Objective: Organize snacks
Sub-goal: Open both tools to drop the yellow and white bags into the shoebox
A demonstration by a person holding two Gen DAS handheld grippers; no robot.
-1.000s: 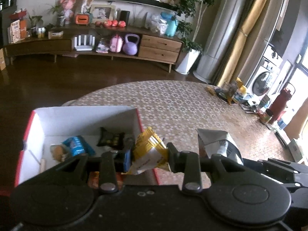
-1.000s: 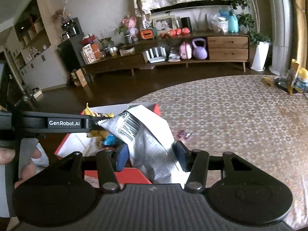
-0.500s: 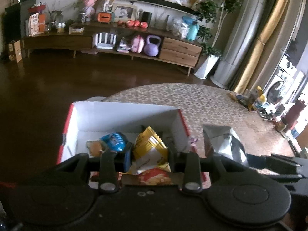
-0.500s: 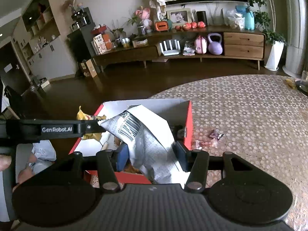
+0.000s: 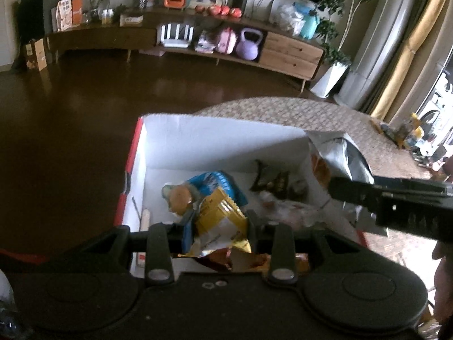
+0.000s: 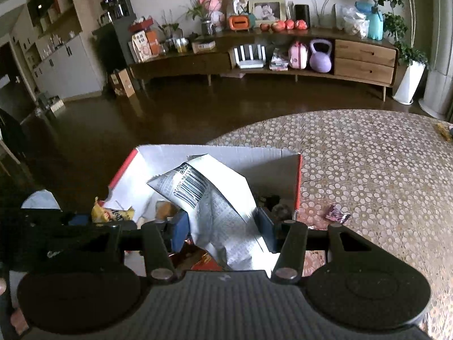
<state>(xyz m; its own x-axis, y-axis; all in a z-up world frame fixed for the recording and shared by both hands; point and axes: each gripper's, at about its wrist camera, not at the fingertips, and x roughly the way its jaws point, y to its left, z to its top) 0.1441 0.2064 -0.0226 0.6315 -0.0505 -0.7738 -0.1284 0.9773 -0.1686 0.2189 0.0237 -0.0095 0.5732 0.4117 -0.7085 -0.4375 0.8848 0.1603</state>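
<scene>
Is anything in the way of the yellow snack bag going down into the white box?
Nothing visible blocks it. The left gripper holds the crinkly yellow snack bag above the open white cardboard box with red sides, which has no lid. Under it lies a blue packet, so it would land on snacks already inside.

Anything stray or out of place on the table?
One small dark-purple wrapped candy lies alone on the patterned tablecloth, just right of the red-and-white cardboard box; the other snacks visible are in that box or held over it.
</scene>
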